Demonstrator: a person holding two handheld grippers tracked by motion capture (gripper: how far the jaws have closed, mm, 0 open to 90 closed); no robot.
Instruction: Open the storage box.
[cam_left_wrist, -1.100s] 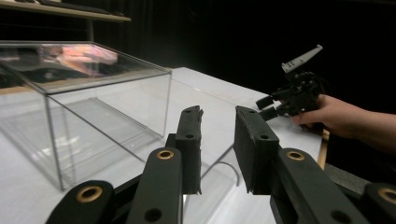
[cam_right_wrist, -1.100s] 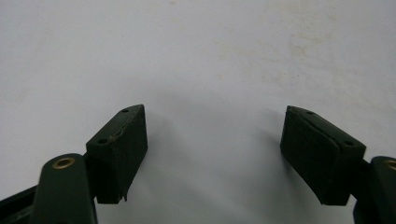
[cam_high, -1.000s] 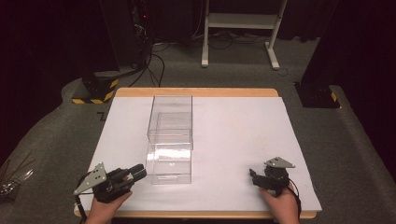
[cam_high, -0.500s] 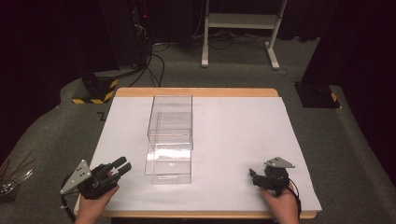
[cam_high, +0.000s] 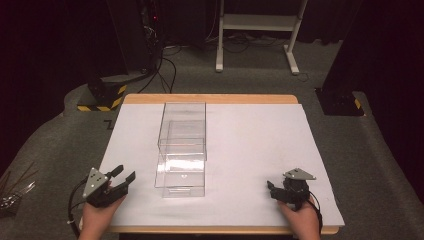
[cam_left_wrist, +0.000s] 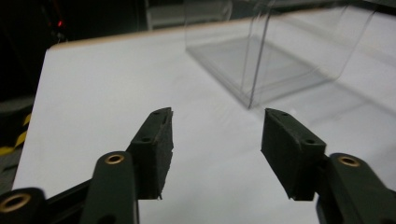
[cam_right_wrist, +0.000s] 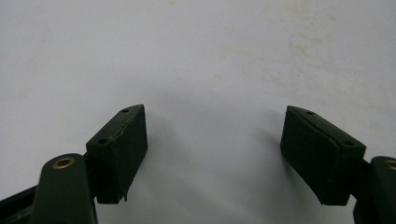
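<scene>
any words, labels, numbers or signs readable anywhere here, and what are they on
No text can be read.
A dark mark on the grey mat at the white sheet's far left corner, around: cut off, too small to read.
Yellow and black hazard stripes on the floor block: a warning pattern, no words.
Clear box, left gripper, right gripper: no labels visible.

The white table sheet (cam_high: 260, 150) was brightly lit from above while the room across the top of the high view lay nearly black. In the left gripper view, the clear box (cam_left_wrist: 271, 60) at upper right was soft and blurred. Soft shadows fell under the jaws in the right gripper view.
</scene>
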